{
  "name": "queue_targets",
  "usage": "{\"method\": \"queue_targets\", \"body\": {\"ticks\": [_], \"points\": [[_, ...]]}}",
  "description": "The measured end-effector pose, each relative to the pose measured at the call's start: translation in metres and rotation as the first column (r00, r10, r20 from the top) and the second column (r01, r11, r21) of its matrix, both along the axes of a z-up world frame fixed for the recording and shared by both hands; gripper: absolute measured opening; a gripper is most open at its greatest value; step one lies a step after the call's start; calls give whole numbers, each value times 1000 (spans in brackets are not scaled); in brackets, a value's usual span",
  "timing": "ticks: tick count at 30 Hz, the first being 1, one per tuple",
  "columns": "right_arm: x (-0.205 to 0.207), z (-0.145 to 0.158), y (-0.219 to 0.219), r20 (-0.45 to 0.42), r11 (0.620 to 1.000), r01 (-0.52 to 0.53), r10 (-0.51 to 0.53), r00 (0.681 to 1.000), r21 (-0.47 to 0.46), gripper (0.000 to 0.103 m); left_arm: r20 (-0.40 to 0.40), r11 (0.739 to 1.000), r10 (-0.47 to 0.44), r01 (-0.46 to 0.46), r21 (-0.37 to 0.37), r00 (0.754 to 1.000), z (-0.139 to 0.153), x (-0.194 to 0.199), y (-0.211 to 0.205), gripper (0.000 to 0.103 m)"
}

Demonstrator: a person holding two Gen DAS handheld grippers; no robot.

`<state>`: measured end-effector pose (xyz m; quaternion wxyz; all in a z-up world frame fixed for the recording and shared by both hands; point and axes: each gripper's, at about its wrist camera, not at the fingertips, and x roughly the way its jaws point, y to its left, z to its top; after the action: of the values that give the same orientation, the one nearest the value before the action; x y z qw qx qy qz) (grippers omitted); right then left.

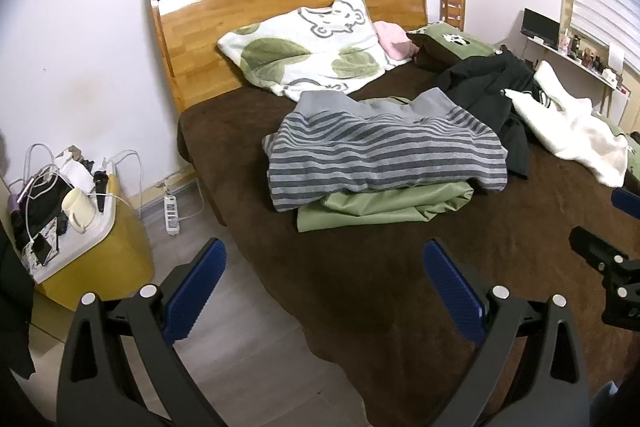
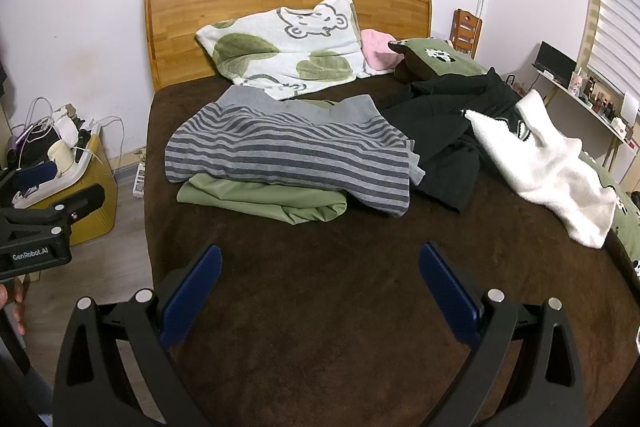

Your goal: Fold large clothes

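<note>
Striped garment (image 2: 288, 151) — beyond right tool (image 2: 320, 291)

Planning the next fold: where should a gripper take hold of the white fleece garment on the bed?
Grip the white fleece garment at its near corner, coming from the foot of the bed with the right gripper. That corner lies free on the brown blanket, while its far end overlaps the black jacket.

Grey-striped garment (image 2: 288, 151) atop plain green one (image 2: 264, 201); bedspread (image 2: 320, 287) brown, perhaps velvety.

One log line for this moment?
left gripper: open, empty | right gripper: open, empty | striped garment: folded on green garment | black jacket: unfolded
</note>
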<state>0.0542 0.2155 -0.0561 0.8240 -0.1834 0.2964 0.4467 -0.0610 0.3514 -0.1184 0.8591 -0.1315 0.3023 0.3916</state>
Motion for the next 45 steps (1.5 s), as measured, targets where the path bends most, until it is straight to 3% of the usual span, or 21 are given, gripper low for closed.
{"method": "queue_targets", "body": {"ticks": [12, 20, 45], "points": [[-2, -7, -1, -2, 1000, -8, 8, 1000, -12, 97, -17, 1000, -4, 4, 12, 1000, -1, 5, -3, 97], [-2, -7, -1, -4, 1000, -10, 9, 1000, -12, 97, 35, 1000, -9, 9, 1, 999, 0, -1, -1, 96], [-5, -17, -2, -10, 1000, -18, 18, 1000, -26, 97, 16, 999, 16, -17, 30, 1000, -1, -2, -1, 96]]}}
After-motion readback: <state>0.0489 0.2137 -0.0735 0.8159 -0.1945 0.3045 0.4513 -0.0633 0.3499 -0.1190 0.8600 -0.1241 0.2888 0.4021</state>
